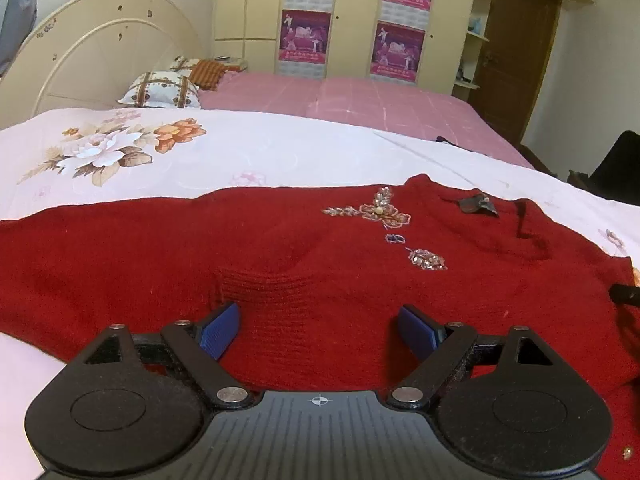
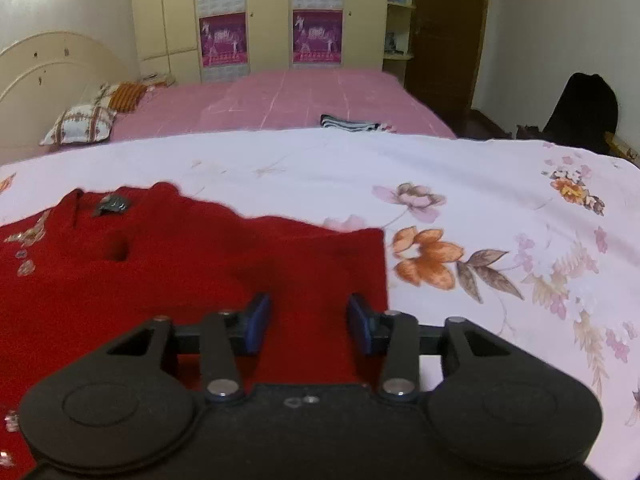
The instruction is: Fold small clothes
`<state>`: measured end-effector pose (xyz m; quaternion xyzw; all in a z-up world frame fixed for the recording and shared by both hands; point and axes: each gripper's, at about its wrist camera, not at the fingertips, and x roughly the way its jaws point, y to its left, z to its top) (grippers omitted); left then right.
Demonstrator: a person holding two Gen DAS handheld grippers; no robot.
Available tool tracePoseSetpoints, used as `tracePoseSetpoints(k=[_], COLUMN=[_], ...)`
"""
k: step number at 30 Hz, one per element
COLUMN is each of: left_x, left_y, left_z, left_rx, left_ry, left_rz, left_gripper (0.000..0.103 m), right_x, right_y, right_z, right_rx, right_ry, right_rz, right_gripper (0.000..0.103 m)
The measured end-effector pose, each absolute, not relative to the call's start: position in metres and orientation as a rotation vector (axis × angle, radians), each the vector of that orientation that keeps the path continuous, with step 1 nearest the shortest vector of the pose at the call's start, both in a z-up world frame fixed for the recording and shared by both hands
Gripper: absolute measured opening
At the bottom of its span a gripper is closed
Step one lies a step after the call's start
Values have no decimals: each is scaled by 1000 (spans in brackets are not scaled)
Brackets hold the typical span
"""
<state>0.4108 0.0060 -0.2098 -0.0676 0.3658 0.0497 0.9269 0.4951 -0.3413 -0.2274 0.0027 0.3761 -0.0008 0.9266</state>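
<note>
right wrist alone shows striped cloth (image 2: 352, 123) beyond sweater (image 2: 192, 264).

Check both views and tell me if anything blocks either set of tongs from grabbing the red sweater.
Nothing visible does. The left tongs stand open right over the red sweater, with only knit between the pads. The right tongs are open above its edge near the floral sheet. A small dark tag lies near the collar, clear of both.
</note>
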Motion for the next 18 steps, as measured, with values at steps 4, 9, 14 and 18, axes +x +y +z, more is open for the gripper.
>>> tracePoseSetpoints(k=[4,9,14,18], left_x=[409,407,405,405], left_y=[9,7,6,4], left_z=[-210,-211,-212,-212], left_rx=[-131,-115,-101,-95], left_ry=[748,740,732,730], left_rz=[84,80,78,82], left_gripper=[85,85,85,86], right_x=[488,501,517,518], right_y=[-367,-390,-394,-377], right_z=[-214,-218,-228,-228], right_rx=[194,267,326,243], right_ry=[738,740,772,773], right_rz=[-7,-54,-37,2], right_gripper=[42,40,27,20])
